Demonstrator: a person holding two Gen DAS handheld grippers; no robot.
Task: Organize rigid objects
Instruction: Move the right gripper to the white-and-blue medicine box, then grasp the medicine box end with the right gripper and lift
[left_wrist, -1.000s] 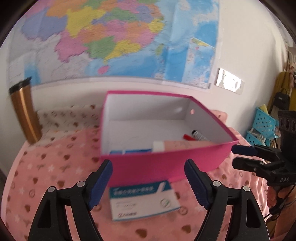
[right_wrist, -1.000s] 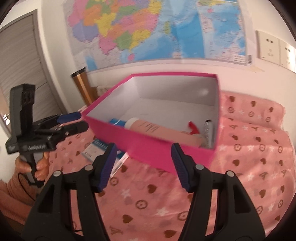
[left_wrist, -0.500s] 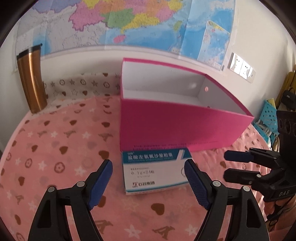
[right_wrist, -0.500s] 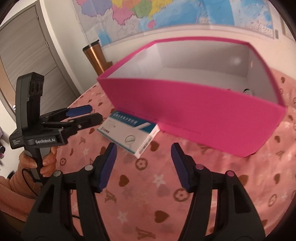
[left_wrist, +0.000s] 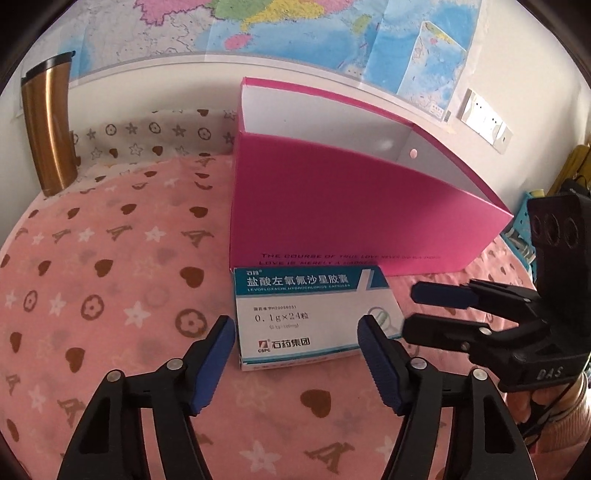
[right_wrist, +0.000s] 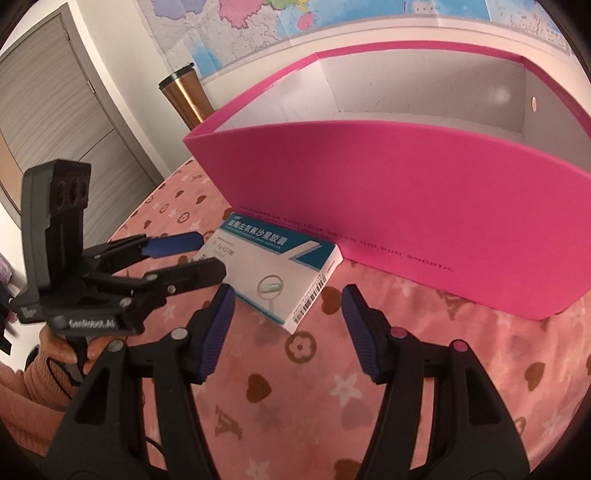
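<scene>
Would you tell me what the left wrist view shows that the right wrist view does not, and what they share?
Only the left wrist view shows the white wall socket and the blue perforated basket at the right edge. Only the right wrist view shows the grey door and the barcode on the medicine box's end. Both show the medicine box lying on the pink cloth in front of the pink box, the bronze tumbler, the wall map, and both grippers, left gripper closing, right gripper open.

Both wrist cameras look down along their fingers, close in, sharing the medicine box (left_wrist: 314, 314) (right_wrist: 275, 275) and pink bin (left_wrist: 351, 221) (right_wrist: 424, 192).
</scene>
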